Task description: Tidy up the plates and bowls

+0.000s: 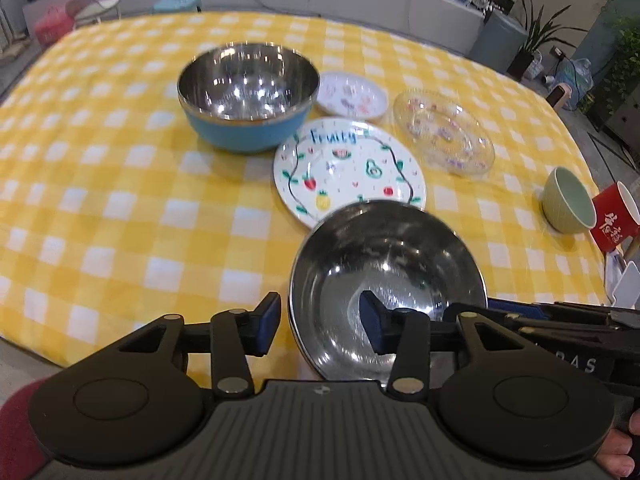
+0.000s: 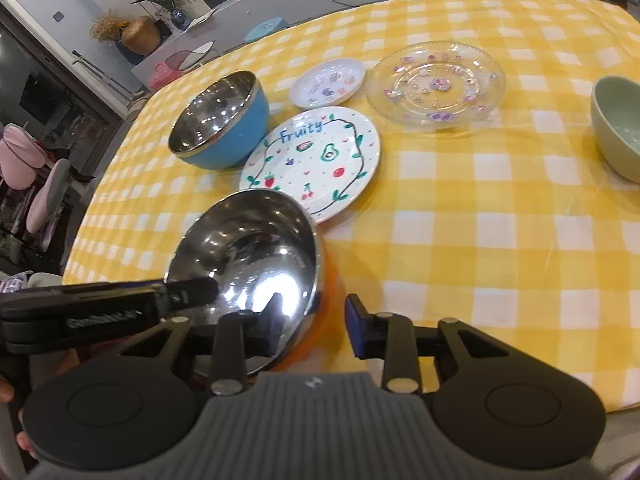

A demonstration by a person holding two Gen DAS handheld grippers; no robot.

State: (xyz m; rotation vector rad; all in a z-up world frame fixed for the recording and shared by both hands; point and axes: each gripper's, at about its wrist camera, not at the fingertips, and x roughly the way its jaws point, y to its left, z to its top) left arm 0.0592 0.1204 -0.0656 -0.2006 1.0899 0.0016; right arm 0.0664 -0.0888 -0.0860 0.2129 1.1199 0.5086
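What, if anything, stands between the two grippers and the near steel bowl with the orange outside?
Nothing visible does. The left gripper and the right gripper both straddle the rim of the orange-sided steel bowl, one finger inside and one outside, jaws open. The Fruity plate and the blue bowl lie beyond it.

- My left gripper (image 1: 320, 330) is matte black, blue pads (image 1: 269, 322), silver rivets, ribbed grey housing.
- My right gripper (image 2: 314, 326) looks the same.
- Dark red sleeve (image 1: 18, 428) behind the left one.
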